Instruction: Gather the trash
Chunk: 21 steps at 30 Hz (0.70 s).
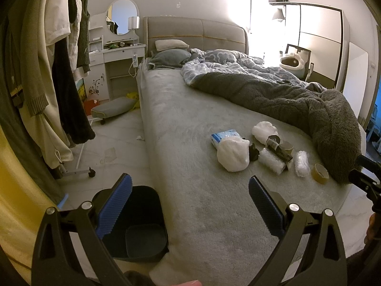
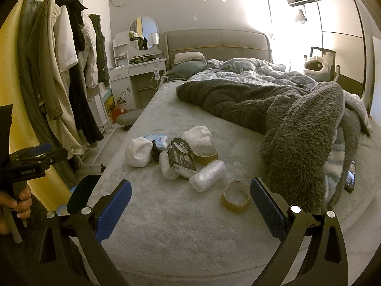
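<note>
bed (image 1: 190,119) grey, unmade | vanity (image 1: 114,52) white, oval mirror | wardrobe (image 1: 316,35) | floor (image 1: 114,133) pale tile

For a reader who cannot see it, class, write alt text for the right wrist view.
The open right gripper hovers over a grey bed strewn with trash: two cardboard tape rings, bubble wrap rolls, white wads and a dark carton. A rumpled grey blanket lies to the right.
</note>
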Motion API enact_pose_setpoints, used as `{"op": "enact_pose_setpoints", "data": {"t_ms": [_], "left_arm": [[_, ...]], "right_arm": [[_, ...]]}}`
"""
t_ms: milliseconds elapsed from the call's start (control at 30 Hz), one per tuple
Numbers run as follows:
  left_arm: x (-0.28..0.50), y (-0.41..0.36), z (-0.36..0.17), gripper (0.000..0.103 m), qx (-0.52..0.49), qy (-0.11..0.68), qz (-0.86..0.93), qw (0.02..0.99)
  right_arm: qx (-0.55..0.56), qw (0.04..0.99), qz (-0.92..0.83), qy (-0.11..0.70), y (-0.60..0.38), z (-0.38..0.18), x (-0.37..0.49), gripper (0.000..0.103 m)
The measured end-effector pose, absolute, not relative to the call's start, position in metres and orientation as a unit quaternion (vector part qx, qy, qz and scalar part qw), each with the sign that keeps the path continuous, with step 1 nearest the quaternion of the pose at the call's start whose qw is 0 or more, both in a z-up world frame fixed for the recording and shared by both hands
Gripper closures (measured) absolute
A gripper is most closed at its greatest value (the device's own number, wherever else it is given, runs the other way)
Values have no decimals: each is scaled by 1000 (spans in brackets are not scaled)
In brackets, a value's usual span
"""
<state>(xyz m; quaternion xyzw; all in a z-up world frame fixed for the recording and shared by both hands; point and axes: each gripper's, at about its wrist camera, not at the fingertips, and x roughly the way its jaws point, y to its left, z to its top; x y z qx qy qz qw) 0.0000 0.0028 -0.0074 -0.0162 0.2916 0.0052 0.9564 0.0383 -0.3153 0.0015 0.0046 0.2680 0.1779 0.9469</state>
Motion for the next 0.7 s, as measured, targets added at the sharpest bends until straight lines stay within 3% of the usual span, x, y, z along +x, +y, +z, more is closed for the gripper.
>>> {"op": "enact_pose_setpoints", "data": {"t_ms": [700], "left_arm": [[0, -7, -15, 3, -17, 296, 4, 955]], "right_arm": [[6, 946, 176, 272, -317, -1, 38, 2]]}}
